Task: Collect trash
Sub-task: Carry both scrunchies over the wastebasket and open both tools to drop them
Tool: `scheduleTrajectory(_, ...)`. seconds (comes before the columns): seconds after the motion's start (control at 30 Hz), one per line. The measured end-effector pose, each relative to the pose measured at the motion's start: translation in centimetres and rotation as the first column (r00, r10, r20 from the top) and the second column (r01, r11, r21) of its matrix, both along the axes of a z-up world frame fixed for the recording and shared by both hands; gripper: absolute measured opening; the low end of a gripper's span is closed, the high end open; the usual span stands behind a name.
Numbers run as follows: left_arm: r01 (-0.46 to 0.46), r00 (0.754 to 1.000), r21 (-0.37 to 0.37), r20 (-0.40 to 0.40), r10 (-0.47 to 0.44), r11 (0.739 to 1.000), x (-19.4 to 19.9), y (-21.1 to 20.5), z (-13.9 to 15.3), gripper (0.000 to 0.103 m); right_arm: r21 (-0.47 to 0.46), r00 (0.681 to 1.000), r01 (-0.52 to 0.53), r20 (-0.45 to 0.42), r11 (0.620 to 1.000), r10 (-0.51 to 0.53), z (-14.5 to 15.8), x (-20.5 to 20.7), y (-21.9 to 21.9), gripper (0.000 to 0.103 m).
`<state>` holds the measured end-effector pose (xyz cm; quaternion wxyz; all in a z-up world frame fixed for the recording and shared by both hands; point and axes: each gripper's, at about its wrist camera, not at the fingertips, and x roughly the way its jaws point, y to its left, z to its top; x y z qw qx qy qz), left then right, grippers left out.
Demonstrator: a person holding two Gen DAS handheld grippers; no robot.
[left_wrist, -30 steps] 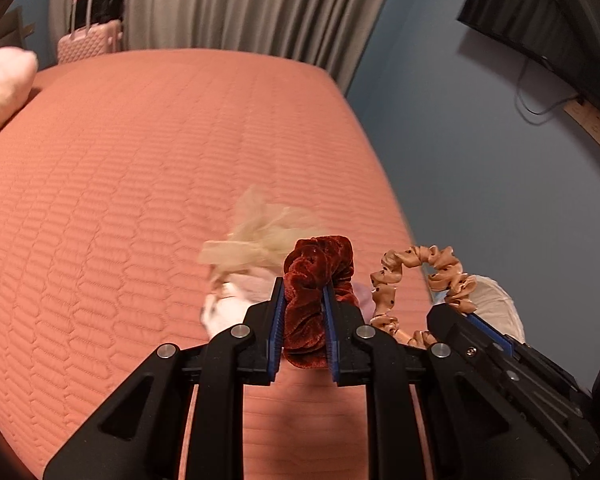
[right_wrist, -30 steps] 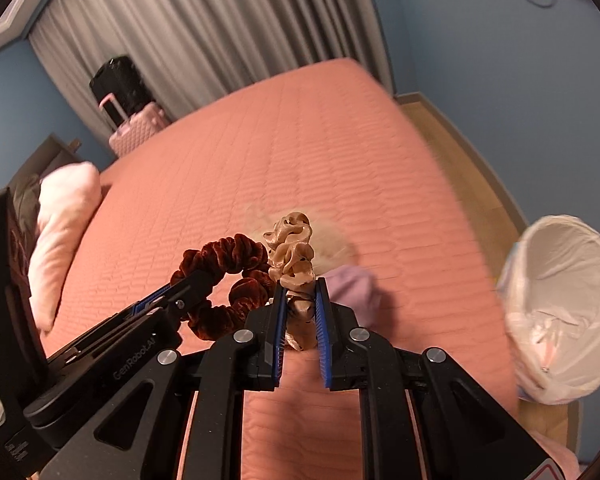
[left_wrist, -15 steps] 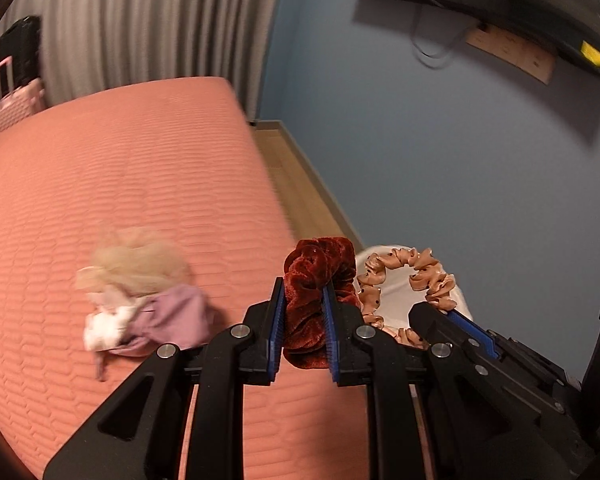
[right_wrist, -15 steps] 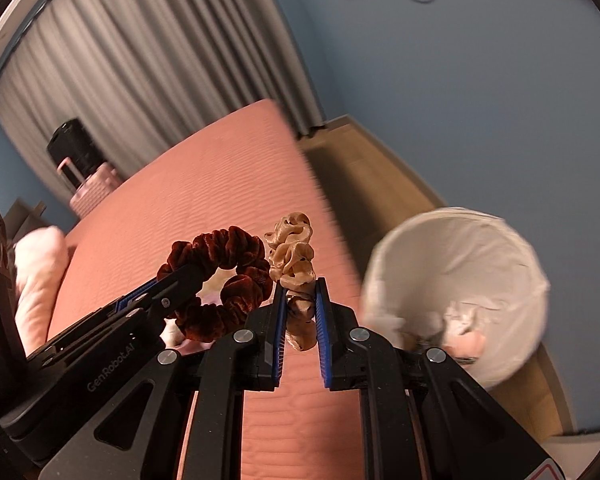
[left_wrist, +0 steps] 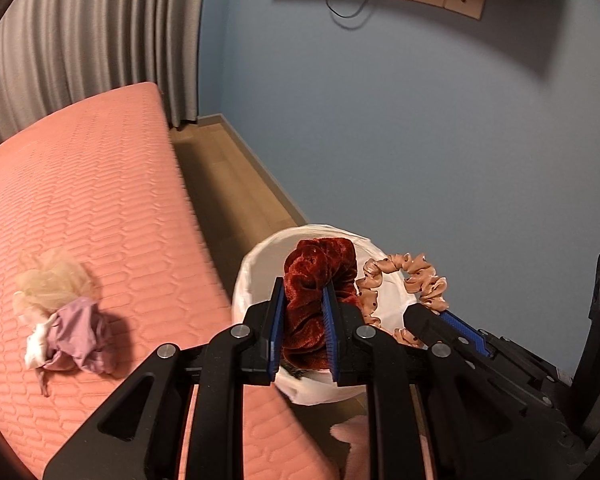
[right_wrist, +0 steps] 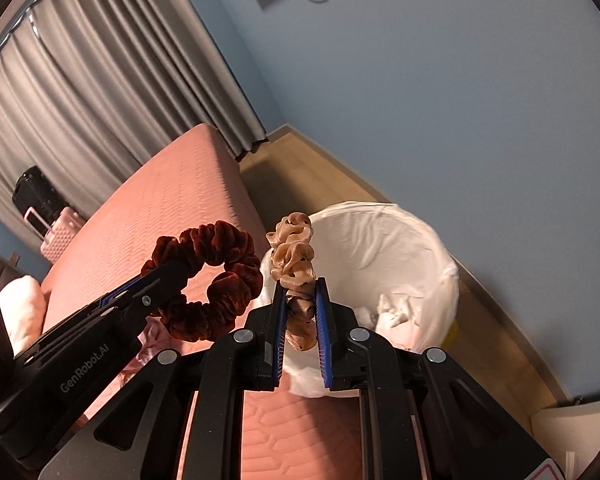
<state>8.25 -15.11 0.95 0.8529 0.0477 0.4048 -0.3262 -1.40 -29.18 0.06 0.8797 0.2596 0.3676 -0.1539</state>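
Observation:
My left gripper (left_wrist: 302, 292) is shut on a dark red velvet scrunchie (left_wrist: 316, 280), held over the near rim of a white-lined trash bin (left_wrist: 260, 264) beside the bed. My right gripper (right_wrist: 299, 288) is shut on a tan dotted satin scrunchie (right_wrist: 294, 256), also at the bin's (right_wrist: 380, 240) near edge. Each view shows the other gripper: the red scrunchie (right_wrist: 216, 276) left of the right one, the tan scrunchie (left_wrist: 404, 280) right of the left one. Crumpled white paper (right_wrist: 396, 312) lies inside the bin.
A salmon quilted bed (left_wrist: 80, 200) fills the left. A heap of beige, lilac and white scrunchies (left_wrist: 60, 312) lies on it. Wooden floor (left_wrist: 228, 184) runs between bed and blue wall. Grey curtains (right_wrist: 100, 92), a pink suitcase (right_wrist: 58, 236) and a pink pillow (right_wrist: 20, 312) stand farther back.
Both grippers swung right from over the bed to the bin, each keeping its scrunchie. The heap on the bed slid to the left of the view; the bin now lies right under the fingers.

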Motion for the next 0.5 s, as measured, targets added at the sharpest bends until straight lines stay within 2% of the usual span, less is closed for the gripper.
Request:
scheduleTrajectory(0.17,0.016,1.0,0.01,-0.008,-0.015,1.0,-0.2,-1.3,-0.4,0.02,0.006,1.0,0.025,-0.005,1.0,-0.024,-0.5,-0.1,-0.9,0.013)
scheduleTrajectory(0.27,0.001,1.0,0.015,-0.022,0.0,1.0,0.1,-1.3,-0.6,0.029,-0.003,1.0,0.026,-0.011,1.0,-0.026,-0.7,0.1,-1.2,0.017)
scheduleTrajectory(0.33,-0.01,1.0,0.021,-0.022,0.01,1.0,0.3,-1.3,-0.7,0.03,-0.012,1.0,0.025,-0.014,1.0,-0.025,-0.6,0.4,-0.9,0.018)
scheduleTrajectory(0.47,-0.039,0.999,0.032,-0.017,0.04,0.999,0.6,-0.8,-1.0,0.044,-0.021,1.0,0.026,-0.011,0.999,-0.026,-0.5,0.6,-0.6,0.02)
scheduleTrajectory(0.5,-0.042,0.999,0.034,-0.016,0.042,0.999,0.6,-0.8,-1.0,0.044,-0.021,1.0,0.025,-0.011,0.999,-0.025,-0.5,0.6,-0.7,0.021)
